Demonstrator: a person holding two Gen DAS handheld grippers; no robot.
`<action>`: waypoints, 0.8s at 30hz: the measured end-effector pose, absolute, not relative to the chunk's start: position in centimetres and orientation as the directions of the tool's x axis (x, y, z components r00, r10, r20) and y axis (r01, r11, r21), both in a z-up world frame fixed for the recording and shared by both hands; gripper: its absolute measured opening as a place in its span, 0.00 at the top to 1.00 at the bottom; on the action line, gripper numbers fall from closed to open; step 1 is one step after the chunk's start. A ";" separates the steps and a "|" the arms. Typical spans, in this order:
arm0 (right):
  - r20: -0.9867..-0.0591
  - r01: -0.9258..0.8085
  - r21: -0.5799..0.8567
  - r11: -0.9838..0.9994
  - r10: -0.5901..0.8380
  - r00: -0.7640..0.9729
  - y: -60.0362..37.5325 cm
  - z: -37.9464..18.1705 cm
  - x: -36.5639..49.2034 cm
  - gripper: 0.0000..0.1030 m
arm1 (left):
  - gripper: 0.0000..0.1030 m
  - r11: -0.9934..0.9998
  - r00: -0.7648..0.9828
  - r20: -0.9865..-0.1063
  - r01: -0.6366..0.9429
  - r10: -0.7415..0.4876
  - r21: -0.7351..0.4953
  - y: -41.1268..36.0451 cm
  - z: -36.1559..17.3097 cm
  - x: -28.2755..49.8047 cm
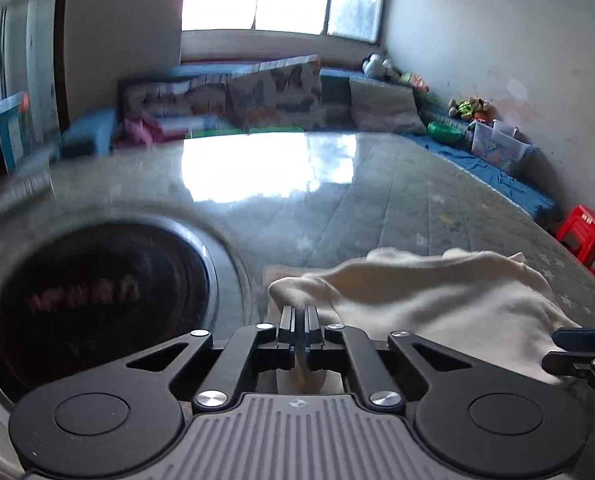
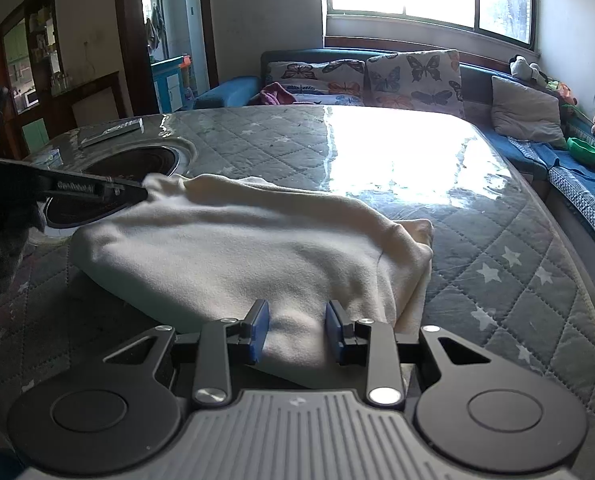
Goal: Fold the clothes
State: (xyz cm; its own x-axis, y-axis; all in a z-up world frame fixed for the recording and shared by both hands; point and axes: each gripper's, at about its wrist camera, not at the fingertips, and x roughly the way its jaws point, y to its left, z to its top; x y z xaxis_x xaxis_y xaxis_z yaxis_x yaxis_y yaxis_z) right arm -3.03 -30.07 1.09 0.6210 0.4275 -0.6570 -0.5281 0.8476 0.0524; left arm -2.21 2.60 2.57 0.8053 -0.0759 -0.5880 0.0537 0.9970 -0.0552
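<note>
Left gripper [image 1: 299, 316] clenched on cream garment [image 2: 257, 248] corner beside round cooktop [image 2: 137, 160], right gripper [image 2: 296, 334] released over its hem.

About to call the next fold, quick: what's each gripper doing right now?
Left gripper: closed, pinching an edge of the cream garment.
Right gripper: open, fingers either side of the garment's near edge, not gripping.

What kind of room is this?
Probably a living room in a home. There's a blue sofa with butterfly cushions, stuffed toys by the wall, and a cream garment on a quilted table cover.
</note>
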 end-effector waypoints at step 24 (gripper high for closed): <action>-0.626 -0.498 0.001 0.867 0.389 0.676 -30.2 3.1 -0.2 0.70 | 0.75 0.997 0.787 -0.616 -0.018 -0.036 -0.081 3.4 2.8 -2.7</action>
